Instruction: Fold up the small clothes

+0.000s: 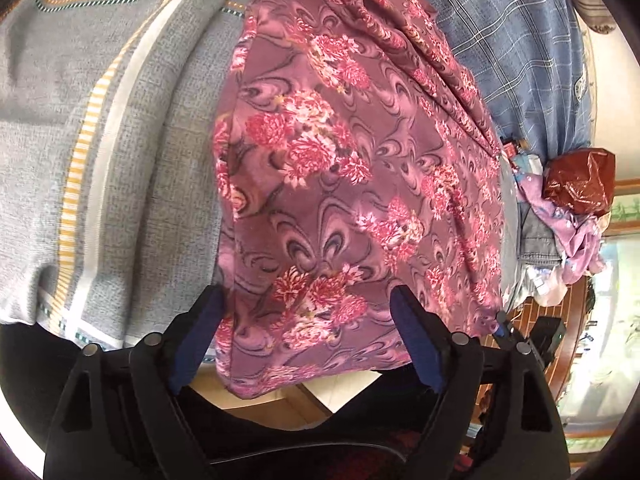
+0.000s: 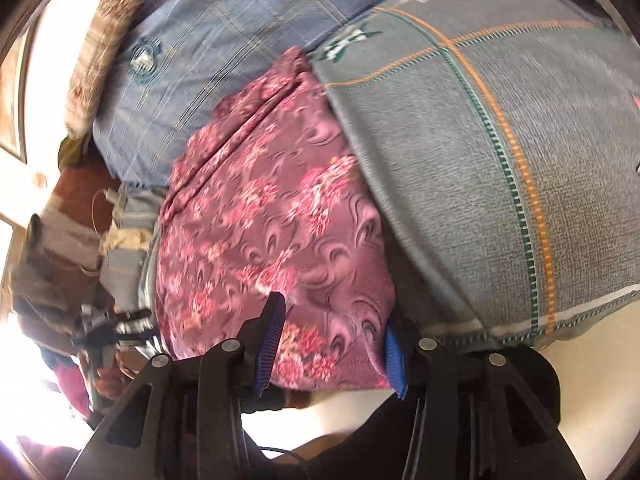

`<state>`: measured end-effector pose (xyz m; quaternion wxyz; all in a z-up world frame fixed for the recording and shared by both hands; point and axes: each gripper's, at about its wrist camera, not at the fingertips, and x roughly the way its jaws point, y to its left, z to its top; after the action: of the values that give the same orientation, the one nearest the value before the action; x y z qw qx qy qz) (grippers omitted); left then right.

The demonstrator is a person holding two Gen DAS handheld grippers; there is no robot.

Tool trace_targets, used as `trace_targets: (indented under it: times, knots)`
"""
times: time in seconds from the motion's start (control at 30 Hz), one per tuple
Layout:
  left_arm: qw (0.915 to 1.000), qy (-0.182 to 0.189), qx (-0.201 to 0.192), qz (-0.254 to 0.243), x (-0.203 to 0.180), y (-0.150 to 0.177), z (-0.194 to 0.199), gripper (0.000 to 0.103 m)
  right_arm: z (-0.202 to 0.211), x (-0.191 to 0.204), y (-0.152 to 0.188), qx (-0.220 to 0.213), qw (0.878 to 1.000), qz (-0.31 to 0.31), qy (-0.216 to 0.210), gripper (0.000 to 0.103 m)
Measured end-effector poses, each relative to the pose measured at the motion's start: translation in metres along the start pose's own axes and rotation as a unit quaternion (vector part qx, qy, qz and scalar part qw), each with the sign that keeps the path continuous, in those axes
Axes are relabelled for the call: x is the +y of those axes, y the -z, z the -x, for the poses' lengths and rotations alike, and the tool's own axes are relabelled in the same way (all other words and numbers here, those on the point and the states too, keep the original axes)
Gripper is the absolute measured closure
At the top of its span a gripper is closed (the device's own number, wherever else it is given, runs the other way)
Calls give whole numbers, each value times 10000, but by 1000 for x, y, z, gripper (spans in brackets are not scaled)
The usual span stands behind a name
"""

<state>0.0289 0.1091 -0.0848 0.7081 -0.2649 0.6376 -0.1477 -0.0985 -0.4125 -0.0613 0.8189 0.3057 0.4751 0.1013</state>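
A purple-pink floral garment (image 1: 344, 184) lies stretched out on a grey bedspread (image 1: 152, 128) and hangs over the bed's near edge. My left gripper (image 1: 308, 320) is open, its blue-padded fingers on either side of the garment's near end. In the right wrist view the same garment (image 2: 260, 220) lies on the grey bedspread (image 2: 480, 160). My right gripper (image 2: 332, 332) is open, its jaws straddling the garment's near hem; I cannot tell whether the pads touch the cloth.
A blue plaid cloth (image 1: 512, 52) lies beyond the garment, also seen in the right wrist view (image 2: 224, 40). A heap of clothes (image 1: 572, 232) and a red-brown plastic bag (image 1: 580, 184) sit at the right. The bed edge is just below the grippers.
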Motion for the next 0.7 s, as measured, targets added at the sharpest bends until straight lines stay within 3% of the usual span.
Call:
trace_targets:
  times: [0.13,0.27,0.43,0.5,0.53,0.57,0.6,0.63,0.7]
  knots:
    - [9976,549,404,80,-3,5,-11,19,5,20,4,-22,9991,399,-107,56]
    - [9980,515,358,-87,-7,8,-13,19,-7,26,5,133,9979,638,-12,56]
    - [9984,456,268,-220,-11,12,-13,19,-20,14,0,130,9987,419,278,57]
    - [9984,419,205,-313,-15,14,-13,24,-24,12,-1,79,9988,385,292,61]
    - [9983,435,202,-339,-15,14,-13,33,-25,13,0,30,9986,421,322,71]
    - [9980,475,230,-337,-14,15,-14,55,-26,15,0,-5,9975,559,434,81]
    - [9974,563,326,-312,-12,15,-15,69,-27,17,0,45,9967,626,518,98]
    - [9962,688,463,-268,-11,16,-19,90,-29,17,-1,121,9967,629,508,97]
    - [9965,642,444,-292,-10,18,-21,95,-24,18,-1,80,9979,581,286,98]
